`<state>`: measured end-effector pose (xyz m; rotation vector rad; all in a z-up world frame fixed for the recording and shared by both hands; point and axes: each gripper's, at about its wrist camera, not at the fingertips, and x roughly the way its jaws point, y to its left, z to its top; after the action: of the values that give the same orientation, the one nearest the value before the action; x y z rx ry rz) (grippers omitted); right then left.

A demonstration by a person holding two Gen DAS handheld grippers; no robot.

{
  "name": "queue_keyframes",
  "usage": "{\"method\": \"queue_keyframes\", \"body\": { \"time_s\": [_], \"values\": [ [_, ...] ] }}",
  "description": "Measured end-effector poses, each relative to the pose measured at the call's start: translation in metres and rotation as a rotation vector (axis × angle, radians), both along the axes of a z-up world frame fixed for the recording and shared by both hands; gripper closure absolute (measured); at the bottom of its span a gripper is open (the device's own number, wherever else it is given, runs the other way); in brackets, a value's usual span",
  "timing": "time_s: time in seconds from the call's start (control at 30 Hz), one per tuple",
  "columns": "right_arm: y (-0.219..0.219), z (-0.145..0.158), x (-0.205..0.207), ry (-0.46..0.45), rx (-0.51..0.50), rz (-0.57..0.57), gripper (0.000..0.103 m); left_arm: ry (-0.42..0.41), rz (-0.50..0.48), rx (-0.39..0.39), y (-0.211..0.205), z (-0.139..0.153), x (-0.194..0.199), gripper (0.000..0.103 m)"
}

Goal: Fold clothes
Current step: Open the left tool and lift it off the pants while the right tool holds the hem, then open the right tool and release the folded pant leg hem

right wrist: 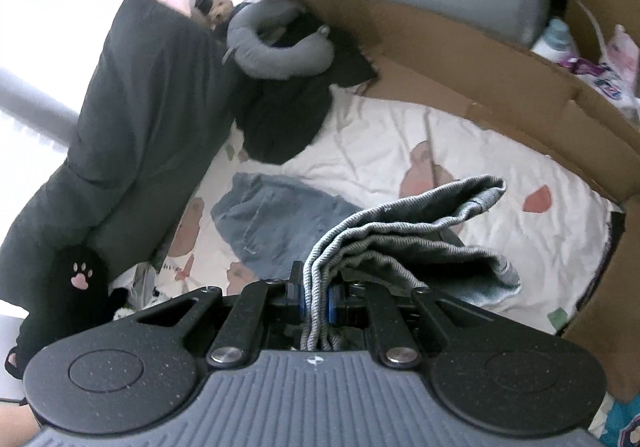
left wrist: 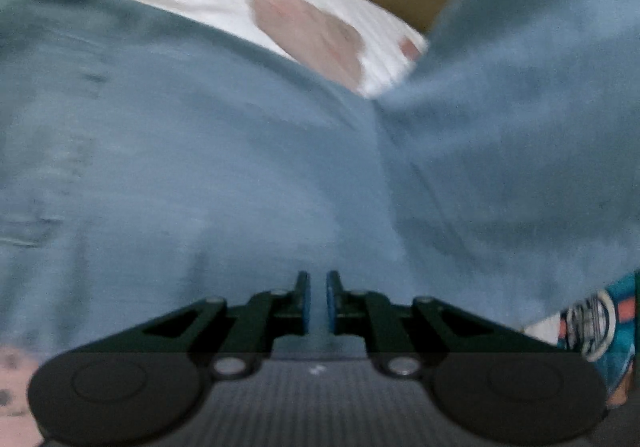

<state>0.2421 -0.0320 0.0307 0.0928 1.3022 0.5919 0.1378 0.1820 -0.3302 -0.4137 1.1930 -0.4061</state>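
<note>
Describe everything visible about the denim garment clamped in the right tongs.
The denim garment is light blue-grey, of woven twill cloth. It is bunched into several stacked folds with pale inner faces and a hem showing at the lower right. The right tongs are shut on its gathered edge, and the blue pads press its layers together. It juts forward and right from the grip, raised above the patterned white sheet. Another stretch of blue denim lies flat on the sheet behind.

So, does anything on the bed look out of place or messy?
Yes. A blue denim garment lies crumpled on the white sheet, not folded. A dark jacket and a grey neck pillow are heaped at the far left, against torn cardboard.
</note>
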Motion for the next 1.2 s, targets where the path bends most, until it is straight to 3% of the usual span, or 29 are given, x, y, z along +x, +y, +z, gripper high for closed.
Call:
{"method": "queue_keyframes", "body": {
  "time_s": [0.43,0.93,1.2],
  "values": [
    [0.110,-0.045,0.016,0.055,-0.007,0.091,0.094,-0.103,0.296,0.017,0.124,0.049,-0.028,0.083],
    [0.179,-0.157,0.045,0.130,0.023,0.003,0.094,-0.142,0.477,0.037,0.187,0.059,-0.064,0.081],
    [0.208,-0.195,0.056,0.159,0.063,-0.029,0.093,-0.153,0.549,0.028,0.206,0.062,-0.074,0.080]
  ]
}}
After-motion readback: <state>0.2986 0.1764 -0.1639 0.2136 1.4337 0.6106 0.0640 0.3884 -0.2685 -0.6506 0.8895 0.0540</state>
